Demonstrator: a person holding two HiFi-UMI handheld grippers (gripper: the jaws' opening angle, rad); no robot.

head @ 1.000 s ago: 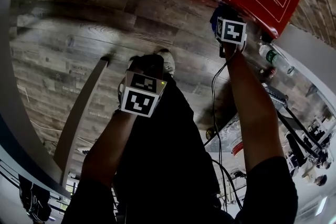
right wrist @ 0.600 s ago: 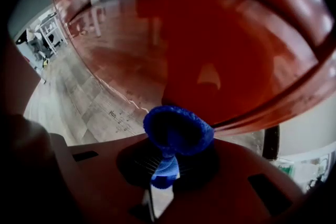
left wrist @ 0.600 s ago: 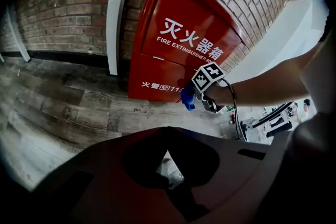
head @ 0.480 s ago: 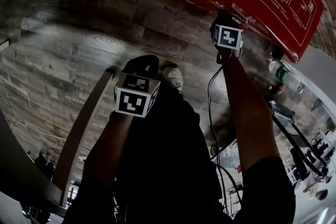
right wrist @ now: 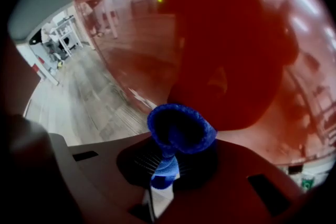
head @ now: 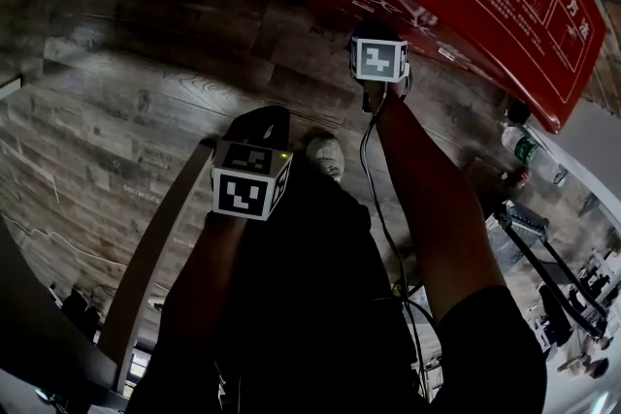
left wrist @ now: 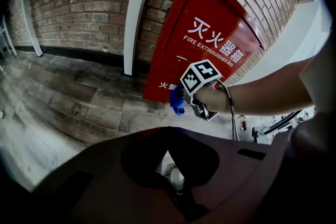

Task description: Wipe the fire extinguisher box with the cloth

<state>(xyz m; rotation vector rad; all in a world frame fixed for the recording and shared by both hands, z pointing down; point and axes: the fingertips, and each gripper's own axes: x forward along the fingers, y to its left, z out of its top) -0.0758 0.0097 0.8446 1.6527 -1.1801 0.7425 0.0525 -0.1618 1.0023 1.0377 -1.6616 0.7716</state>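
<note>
Red glossy fire extinguisher box [left wrist: 210,34]; blue cloth [right wrist: 177,131] pinched by right gripper [right wrist: 167,168], now shifted leftward; left gripper [left wrist: 177,199] closed, empty.

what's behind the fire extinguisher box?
A brick wall is behind the fire extinguisher box, and a white pillar runs up beside its left edge. The box itself covers its back and the stretch of wall directly behind it.
</note>
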